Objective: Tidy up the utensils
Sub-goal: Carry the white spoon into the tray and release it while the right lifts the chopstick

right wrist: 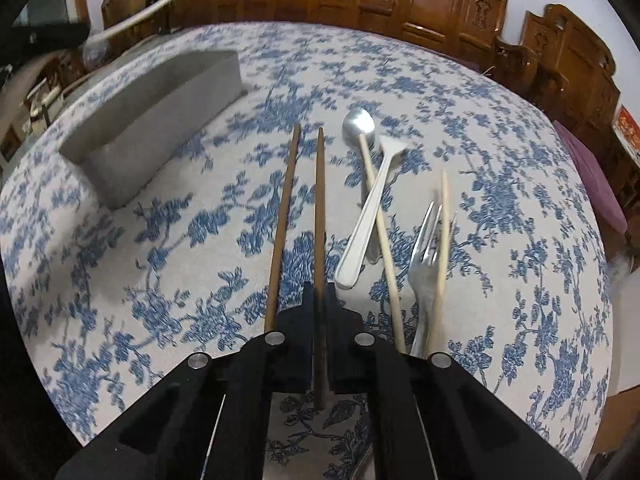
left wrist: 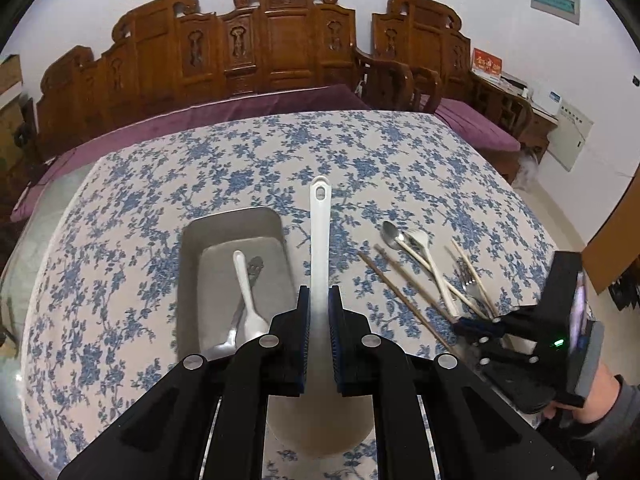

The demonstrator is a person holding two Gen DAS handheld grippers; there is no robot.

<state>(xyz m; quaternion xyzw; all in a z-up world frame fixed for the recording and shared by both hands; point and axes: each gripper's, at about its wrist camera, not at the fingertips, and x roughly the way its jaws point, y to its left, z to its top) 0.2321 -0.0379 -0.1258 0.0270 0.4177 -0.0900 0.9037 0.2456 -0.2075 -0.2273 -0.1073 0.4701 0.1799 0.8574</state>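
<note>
My left gripper [left wrist: 319,292] is shut on a large white ladle [left wrist: 320,240], handle pointing away, held above the table just right of the grey metal tray [left wrist: 188,256]. The tray holds a white spoon [left wrist: 248,296] and a metal spoon [left wrist: 236,320]. My right gripper [right wrist: 319,292] is shut on a dark brown chopstick [right wrist: 319,208], low over the table; its twin [right wrist: 283,220] lies just to the left. Right of them lie a metal spoon [right wrist: 359,124], a white spoon [right wrist: 368,216], pale chopsticks [right wrist: 384,240] and a metal fork [right wrist: 426,264].
The table carries a blue floral cloth [left wrist: 240,152]. The tray's outer wall [right wrist: 160,116] stands left of my right gripper. Carved wooden benches [left wrist: 248,48] with purple cushions stand behind the table. The right gripper shows in the left wrist view [left wrist: 472,322].
</note>
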